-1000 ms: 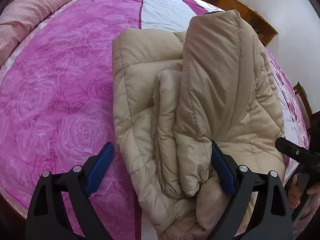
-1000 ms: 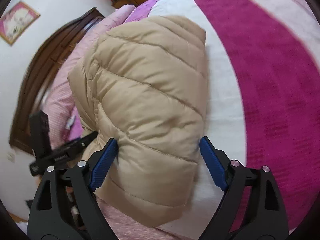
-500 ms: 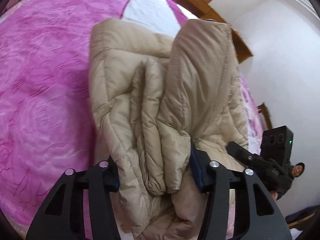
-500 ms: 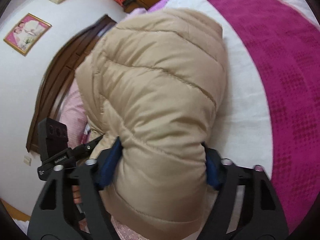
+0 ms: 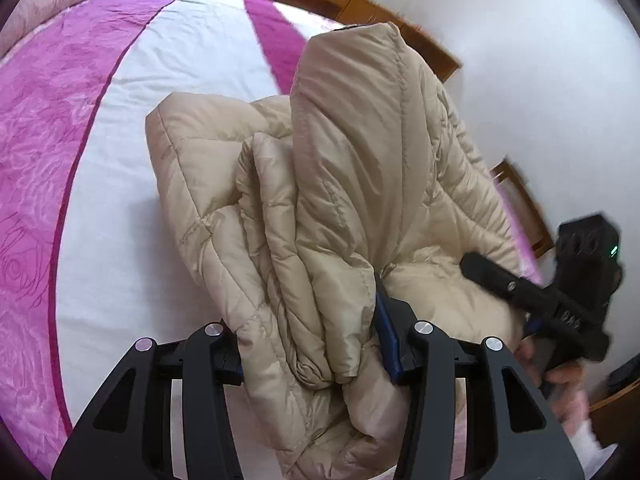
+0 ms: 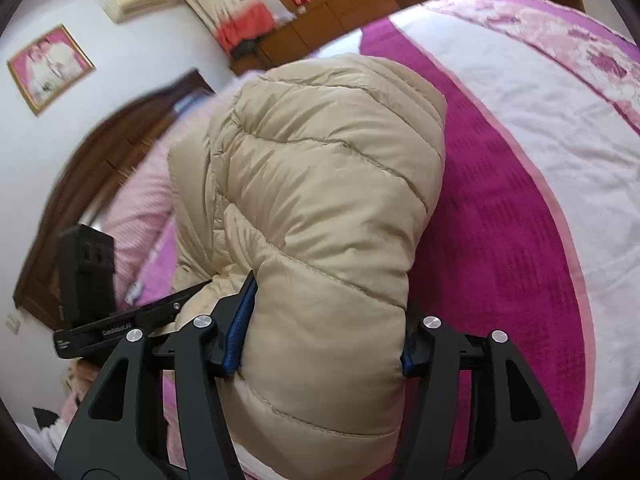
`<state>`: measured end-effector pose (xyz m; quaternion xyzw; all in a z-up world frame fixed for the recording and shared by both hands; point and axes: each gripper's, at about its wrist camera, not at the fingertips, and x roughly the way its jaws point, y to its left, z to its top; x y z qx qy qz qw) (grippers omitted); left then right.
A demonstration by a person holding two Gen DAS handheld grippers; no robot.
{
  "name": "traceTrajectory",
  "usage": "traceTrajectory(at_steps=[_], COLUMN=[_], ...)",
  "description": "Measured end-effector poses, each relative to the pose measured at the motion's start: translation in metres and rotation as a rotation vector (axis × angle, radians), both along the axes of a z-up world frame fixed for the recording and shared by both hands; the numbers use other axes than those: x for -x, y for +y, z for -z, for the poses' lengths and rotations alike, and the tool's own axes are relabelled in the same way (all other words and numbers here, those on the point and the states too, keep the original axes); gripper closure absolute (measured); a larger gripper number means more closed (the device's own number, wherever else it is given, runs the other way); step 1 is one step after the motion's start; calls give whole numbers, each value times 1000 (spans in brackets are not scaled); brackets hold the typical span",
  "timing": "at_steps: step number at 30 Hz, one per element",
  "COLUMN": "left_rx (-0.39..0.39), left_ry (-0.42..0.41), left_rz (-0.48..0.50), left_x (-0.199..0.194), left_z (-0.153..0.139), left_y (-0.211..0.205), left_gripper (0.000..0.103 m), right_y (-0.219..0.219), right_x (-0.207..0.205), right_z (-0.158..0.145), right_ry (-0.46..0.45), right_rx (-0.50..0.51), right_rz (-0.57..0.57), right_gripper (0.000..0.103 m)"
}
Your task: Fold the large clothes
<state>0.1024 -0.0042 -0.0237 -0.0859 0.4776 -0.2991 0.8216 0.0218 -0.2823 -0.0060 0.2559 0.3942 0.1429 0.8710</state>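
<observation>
Left wrist view: left gripper (image 5: 310,340) jaws pinch the near folded end of the beige puffer coat (image 5: 320,208), long axis running away over the bed (image 5: 120,128); right wrist view: right gripper (image 6: 322,338) jaws clamp the coat's thick quilted roll, above the bed.

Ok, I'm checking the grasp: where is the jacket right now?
The jacket is bunched on the bed, its near edge pinched in both claws: left claw in the left view, right claw in the right view.
</observation>
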Motion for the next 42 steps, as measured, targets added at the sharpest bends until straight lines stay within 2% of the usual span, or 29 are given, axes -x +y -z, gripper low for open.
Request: traceTrajectory(at_steps=[2, 4, 8, 14, 17, 23, 28, 35, 38, 42], left_rx=[-51, -84, -102, -127, -153, -169, -245, -252, -281, -292], left_ry=[8, 12, 35, 52, 29, -17, -93, -136, -143, -133], left_rz=[-22, -49, -108, -160, -166, -185, -206, -228, -225, -237], left_x=[4, 11, 22, 33, 34, 49, 73, 101, 115, 128], left_z=[8, 16, 26, 31, 28, 3, -21, -39, -39, -33], left_y=[-2, 13, 36, 53, 52, 60, 65, 68, 59, 48], left_gripper=[54, 52, 51, 42, 39, 36, 23, 7, 6, 5], right_y=[7, 14, 42, 58, 53, 35, 29, 40, 49, 56], right_x=[-1, 2, -6, -5, 0, 44, 65, 90, 103, 116], right_z=[15, 22, 24, 28, 21, -8, -14, -18, -16, -9], right_ry=[36, 34, 29, 19, 20, -42, -42, -3, 15, 38], right_rx=[37, 50, 116, 192, 195, 186, 173, 230, 280, 298], right_rz=[-13, -26, -67, -92, -71, -10, 13, 15, 25, 40], right_gripper=[39, 36, 30, 23, 24, 24, 24, 24, 16, 6])
